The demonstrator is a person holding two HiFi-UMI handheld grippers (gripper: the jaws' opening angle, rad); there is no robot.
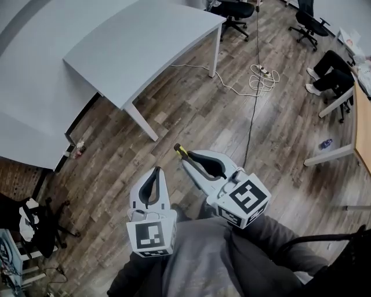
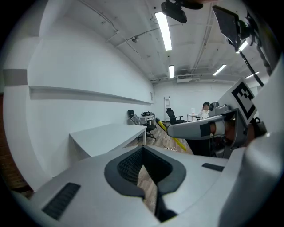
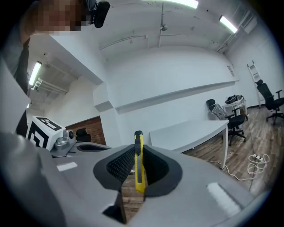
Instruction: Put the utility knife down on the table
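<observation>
A yellow utility knife point(image 3: 139, 165) with a black tip stands upright between the pads of my right gripper point(image 3: 139, 150), which is shut on it. In the head view its end point(image 1: 180, 151) sticks out past the right gripper point(image 1: 186, 158), held over the wooden floor. My left gripper point(image 1: 155, 170) hangs just to the left, shut with nothing in it point(image 2: 143, 153). The left gripper view shows the knife point(image 2: 175, 140) at the right. The grey-white table point(image 1: 145, 40) lies ahead, well beyond both grippers point(image 3: 191, 131).
White cables and a power strip point(image 1: 262, 72) lie on the floor past the table. Office chairs point(image 1: 235, 10) stand at the back. A seated person's legs point(image 1: 330, 72) and a wooden table point(image 1: 364, 125) are at the right, and a bottle point(image 1: 325, 143) lies on the floor.
</observation>
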